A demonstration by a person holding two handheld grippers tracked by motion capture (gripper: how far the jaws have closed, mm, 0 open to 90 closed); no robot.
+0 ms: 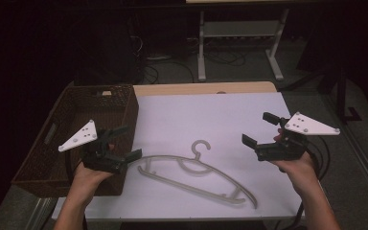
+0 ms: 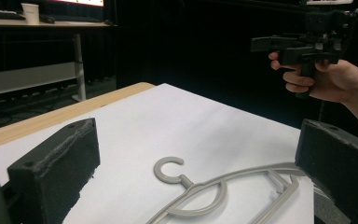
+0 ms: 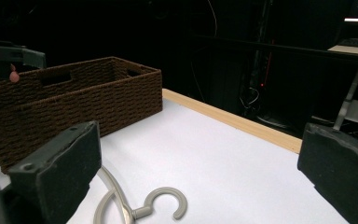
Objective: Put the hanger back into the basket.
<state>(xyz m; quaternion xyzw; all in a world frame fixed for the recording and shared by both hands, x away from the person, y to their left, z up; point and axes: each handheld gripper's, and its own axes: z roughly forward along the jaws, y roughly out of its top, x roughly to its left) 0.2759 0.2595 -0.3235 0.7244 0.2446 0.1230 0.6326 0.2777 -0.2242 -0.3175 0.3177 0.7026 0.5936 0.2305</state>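
Grey plastic hanger (image 1: 199, 173) flat on white table (image 1: 211, 110), hook toward far edge.

From above my side of the table the high view looks forward and down, while my two gripper views sit low and close over the white sheet, facing each other across the hanger (image 1: 199, 171) (image 2: 223, 189) (image 3: 140, 205) they share.

a lab: dark room, desks (image 1: 239, 33), floor cables (image 1: 220, 57).
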